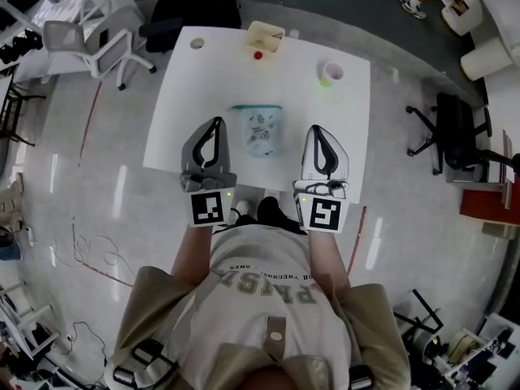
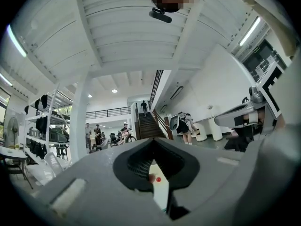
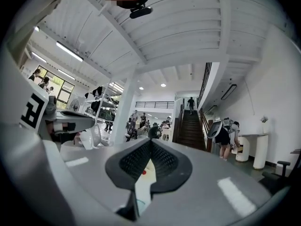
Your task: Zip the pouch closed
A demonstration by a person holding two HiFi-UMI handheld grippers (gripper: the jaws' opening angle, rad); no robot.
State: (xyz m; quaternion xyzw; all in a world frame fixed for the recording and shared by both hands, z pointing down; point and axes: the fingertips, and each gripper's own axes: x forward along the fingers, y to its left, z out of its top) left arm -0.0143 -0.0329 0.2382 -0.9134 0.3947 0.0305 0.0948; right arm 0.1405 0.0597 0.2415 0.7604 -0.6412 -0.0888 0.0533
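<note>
- Pouch [image 1: 262, 130]: it lies flat on the white worktop [image 1: 341, 136], close to the near edge and about midway along it. Its teal zip band [image 1: 257, 108] faces the far edge.
- Left gripper [image 1: 217, 123]: you hold it at the near edge, just left of the pouch and apart from it. Its jaws are pressed together with nothing between them.
- Right gripper [image 1: 315, 130]: you hold it just right of the pouch, also apart from it. Its jaws are likewise pressed together and empty.
- Other things: a pale box [image 1: 266, 35] and a small red thing [image 1: 258, 54] sit by the far edge, well apart from the pouch.
- Handling: the pouch looks thin, soft and light, so expect it to slide on the smooth worktop and to buckle under a push.
- Where to grip: pinch one end of the zip band to anchor it, and take the slider with your other jaws. The slider is too small to make out here.
- Caution: pull along the band and not upward, or the pouch will likely lift and fold.
</note>
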